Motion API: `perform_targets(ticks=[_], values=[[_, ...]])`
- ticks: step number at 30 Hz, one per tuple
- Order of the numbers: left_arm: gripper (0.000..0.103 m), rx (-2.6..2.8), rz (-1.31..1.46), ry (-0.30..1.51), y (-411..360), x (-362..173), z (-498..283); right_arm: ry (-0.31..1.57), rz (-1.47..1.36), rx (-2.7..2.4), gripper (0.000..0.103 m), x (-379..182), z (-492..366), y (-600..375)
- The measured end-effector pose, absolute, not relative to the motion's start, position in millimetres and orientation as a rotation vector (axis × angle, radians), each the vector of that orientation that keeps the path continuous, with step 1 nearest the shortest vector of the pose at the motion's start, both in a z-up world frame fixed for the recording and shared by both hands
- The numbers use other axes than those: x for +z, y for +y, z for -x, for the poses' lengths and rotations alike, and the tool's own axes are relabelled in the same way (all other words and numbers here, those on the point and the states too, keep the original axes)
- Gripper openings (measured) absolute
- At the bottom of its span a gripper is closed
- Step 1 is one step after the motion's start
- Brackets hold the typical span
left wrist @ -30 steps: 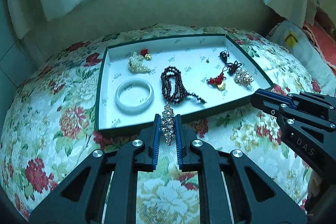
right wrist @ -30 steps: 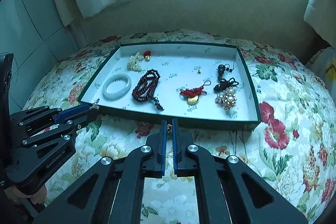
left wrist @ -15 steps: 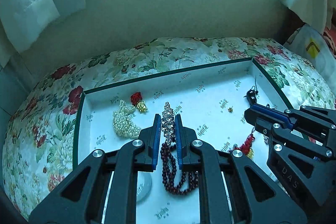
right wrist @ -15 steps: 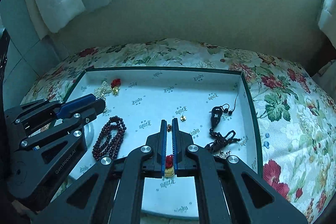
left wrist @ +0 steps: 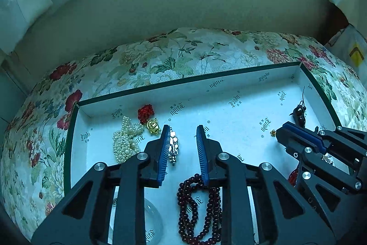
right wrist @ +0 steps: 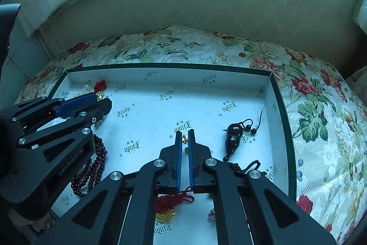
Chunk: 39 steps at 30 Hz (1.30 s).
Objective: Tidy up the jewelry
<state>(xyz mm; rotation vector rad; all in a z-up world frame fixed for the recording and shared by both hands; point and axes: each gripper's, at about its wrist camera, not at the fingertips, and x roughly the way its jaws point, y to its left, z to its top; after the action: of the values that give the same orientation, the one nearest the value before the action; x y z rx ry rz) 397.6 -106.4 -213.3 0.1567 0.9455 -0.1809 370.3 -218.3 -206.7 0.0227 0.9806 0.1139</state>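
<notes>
Opening left gripper [left wrist: 182, 141] perhaps released half-hidden rhinestone piece [left wrist: 173, 148].

A bed covered with a floral spread [left wrist: 188, 54] carries the load; the fabric is pale with red blooms and green leaves. One item rests directly on it: a shallow rectangular tray [left wrist: 229, 78] with dark green rim and white printed lining. The tray sits flat, its far wall parallel to the plain headboard-side wall behind. The spread shows around the tray's left, far and right sides.
</notes>
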Motion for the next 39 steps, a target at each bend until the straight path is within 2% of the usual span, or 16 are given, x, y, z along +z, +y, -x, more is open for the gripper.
perform_targets(ticks=[2,7,11,15,16,18,19,20,22,26,28,32,35,39], values=[[0.045,-0.171,-0.156,0.939,-106.1,-211.6,-397.1,0.981,-0.026,0.113,0.005,-206.9,-370.0,-218.2],[0.046,-0.168,-0.152,0.933,-104.6,-208.5,-393.8,0.977,-0.041,0.103,0.006,-203.6,-366.3,-220.2],[0.053,-0.170,-0.141,0.917,-102.7,-201.2,-385.0,0.964,-0.040,0.098,0.007,-196.7,-361.2,-219.1],[0.056,-0.177,-0.132,0.902,-101.9,-192.8,-372.9,0.953,-0.048,0.093,0.007,-189.3,-354.2,-218.4],[0.060,-0.176,-0.132,0.900,-101.6,-190.9,-369.4,0.952,-0.048,0.091,0.007,-188.3,-352.0,-217.8],[0.062,-0.171,-0.131,0.890,-100.6,-187.2,-361.4,0.953,-0.049,0.087,0.007,-186.8,-346.6,-217.0],[0.063,-0.171,-0.128,0.886,-99.9,-185.5,-357.0,0.952,-0.052,0.086,0.010,-186.3,-343.6,-217.1],[0.064,-0.169,-0.124,0.883,-99.0,-184.1,-353.0,0.951,-0.057,0.084,0.023,-186.0,-340.0,-217.1],[0.064,-0.144,-0.119,0.879,-95.2,-181.3,-345.4,0.946,-0.064,0.054,0.037,-185.5,-333.3,-220.0],[0.071,-0.133,-0.097,0.879,-87.5,-179.6,-333.2,0.935,-0.089,0.036,0.053,-184.6,-319.3,-226.0],[0.073,-0.126,-0.091,0.880,-84.7,-180.2,-328.0,0.925,-0.091,0.022,0.058,-183.5,-313.0,-227.6],[0.083,-0.102,-0.086,0.878,-79.6,-181.0,-318.0,0.914,-0.093,-0.003,0.068,-182.8,-302.9,-231.5],[0.089,-0.079,-0.090,0.869,-76.5,-179.7,-309.3,0.905,-0.087,-0.020,0.072,-181.8,-294.1,-231.7],[0.092,-0.062,-0.094,0.867,-72.5,-178.1,-293.2,0.902,-0.063,-0.031,0.074,-181.2,-279.8,-227.3]])
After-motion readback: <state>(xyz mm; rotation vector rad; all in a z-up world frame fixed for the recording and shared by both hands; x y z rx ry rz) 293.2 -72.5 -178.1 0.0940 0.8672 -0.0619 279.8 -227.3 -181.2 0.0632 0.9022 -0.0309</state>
